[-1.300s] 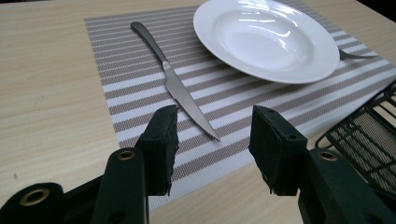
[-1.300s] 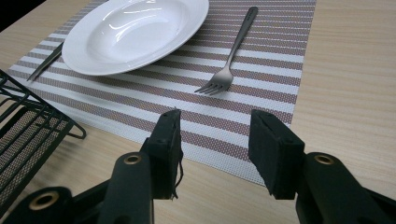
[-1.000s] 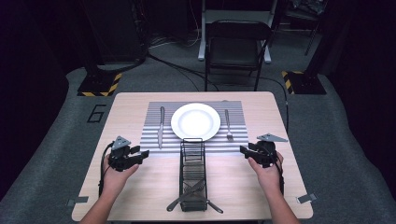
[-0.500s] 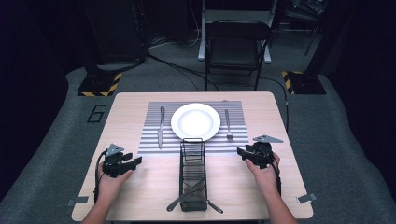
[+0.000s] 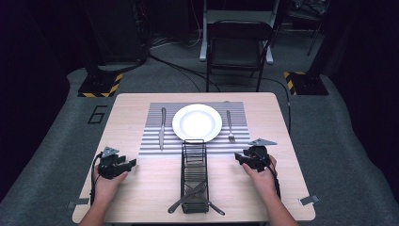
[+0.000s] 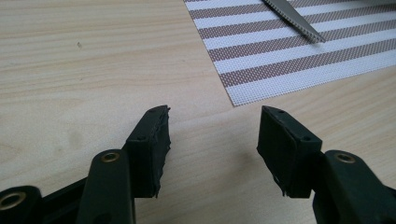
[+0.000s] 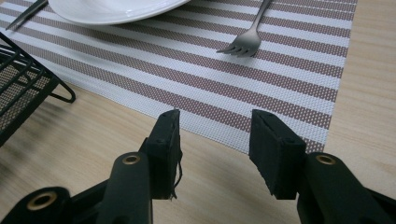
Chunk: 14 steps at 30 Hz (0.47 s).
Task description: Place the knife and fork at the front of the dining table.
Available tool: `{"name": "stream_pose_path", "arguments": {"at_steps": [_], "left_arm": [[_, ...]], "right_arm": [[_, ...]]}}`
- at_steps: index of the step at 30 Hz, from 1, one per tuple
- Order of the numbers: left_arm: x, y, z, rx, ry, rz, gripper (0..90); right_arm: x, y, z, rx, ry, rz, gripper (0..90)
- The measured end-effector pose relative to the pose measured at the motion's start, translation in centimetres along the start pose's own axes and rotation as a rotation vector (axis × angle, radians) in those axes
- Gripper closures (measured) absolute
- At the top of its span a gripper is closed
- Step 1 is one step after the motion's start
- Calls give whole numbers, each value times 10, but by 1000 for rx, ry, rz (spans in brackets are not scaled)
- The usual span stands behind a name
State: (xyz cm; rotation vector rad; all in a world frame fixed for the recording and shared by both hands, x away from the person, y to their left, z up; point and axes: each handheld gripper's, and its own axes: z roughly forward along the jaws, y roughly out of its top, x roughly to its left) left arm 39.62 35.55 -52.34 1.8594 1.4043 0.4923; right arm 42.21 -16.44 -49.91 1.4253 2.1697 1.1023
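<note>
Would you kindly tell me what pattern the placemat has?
The placemat has brown and white stripes, clearest in the right gripper view.

knife (image 5: 162, 128) | silver, flat on striped mat, left of plate | untouched

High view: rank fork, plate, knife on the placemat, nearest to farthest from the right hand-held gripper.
From the right hand-held gripper:
1. Fork, on the placemat's right side, just beyond the gripper.
2. Plate, at the placemat's centre.
3. Knife, on the placemat's left side, across the plate.
</note>
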Motion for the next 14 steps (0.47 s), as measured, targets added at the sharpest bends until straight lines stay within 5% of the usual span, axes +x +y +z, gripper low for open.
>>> {"name": "stream_pose_path", "arguments": {"at_steps": [6, 14], "left_arm": [[-3, 0, 1, 3, 19, 46, 409], [0, 0, 1, 1, 51, 58, 407]], "right_arm": [[0, -2, 3, 12, -1, 3, 521], [-4, -5, 5, 12, -16, -6, 476]]}}
